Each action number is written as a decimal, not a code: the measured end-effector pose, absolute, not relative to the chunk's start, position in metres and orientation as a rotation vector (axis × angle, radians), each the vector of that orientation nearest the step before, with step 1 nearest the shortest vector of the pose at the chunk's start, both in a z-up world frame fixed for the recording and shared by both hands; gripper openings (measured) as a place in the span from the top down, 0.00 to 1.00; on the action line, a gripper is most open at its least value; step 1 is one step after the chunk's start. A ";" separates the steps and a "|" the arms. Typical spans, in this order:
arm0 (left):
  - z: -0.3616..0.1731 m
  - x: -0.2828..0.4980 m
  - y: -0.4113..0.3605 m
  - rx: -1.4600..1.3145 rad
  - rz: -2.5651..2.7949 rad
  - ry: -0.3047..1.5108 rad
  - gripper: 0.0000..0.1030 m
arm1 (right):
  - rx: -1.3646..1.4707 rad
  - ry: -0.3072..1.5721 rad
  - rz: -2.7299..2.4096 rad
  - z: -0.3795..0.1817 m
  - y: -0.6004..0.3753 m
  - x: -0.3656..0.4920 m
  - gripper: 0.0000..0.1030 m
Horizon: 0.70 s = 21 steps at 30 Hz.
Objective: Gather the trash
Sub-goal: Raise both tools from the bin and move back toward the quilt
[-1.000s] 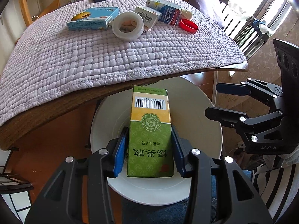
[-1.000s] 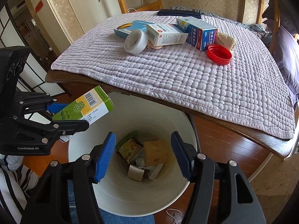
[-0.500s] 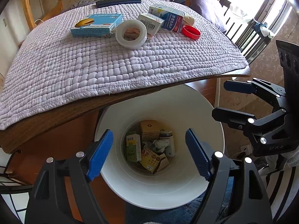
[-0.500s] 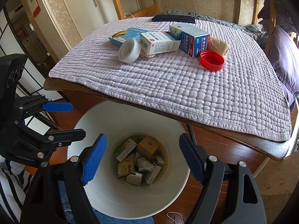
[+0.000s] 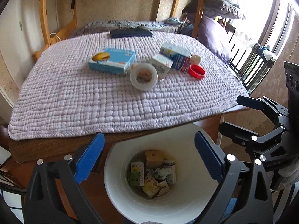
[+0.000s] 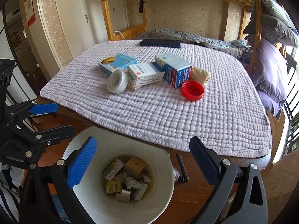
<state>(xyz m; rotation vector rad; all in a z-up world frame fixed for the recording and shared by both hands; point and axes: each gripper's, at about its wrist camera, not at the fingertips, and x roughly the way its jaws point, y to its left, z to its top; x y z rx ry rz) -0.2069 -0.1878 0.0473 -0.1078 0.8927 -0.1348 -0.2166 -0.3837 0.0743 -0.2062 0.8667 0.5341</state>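
Note:
The white bin (image 5: 186,143) stands on the floor under the table's near edge, with several cartons inside, among them a green box (image 5: 137,171). My left gripper (image 5: 148,134) hangs over it, jaws opening wide, nothing between them. My right gripper (image 6: 143,139) is beside it over the same bin (image 6: 164,168), jaws also opening and empty. On the quilted cloth lie a blue box (image 5: 112,60), a tape roll (image 5: 143,76), a white box (image 5: 162,64), a blue-and-white carton (image 5: 177,56), a red lid (image 5: 197,71) and a beige wad (image 5: 196,58).
A dark flat case (image 5: 130,33) lies at the table's far edge. A wooden bunk frame (image 6: 106,9) and bedding stand behind the table, and a purple pillow (image 6: 269,71) at the right. The wooden table edge (image 5: 56,149) overhangs part of the bin.
The left gripper let go of the green box, which dropped into the bin. Both grippers opened wide and rose, tilting up so that more of the table shows.

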 end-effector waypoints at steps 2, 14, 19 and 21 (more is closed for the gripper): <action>0.055 -0.204 -0.190 -0.077 -0.105 0.864 0.01 | -0.187 0.828 0.524 0.085 -0.385 -0.215 0.04; 0.085 -0.174 -0.188 -0.067 0.040 0.816 0.01 | -0.016 0.667 0.522 0.134 -0.392 -0.193 0.04; 0.089 -0.167 -0.186 -0.066 0.031 0.819 0.01 | 0.050 0.622 0.504 0.142 -0.398 -0.187 0.04; 0.088 -0.165 -0.184 -0.068 0.029 0.831 0.01 | 0.071 0.644 0.479 0.139 -0.401 -0.180 0.04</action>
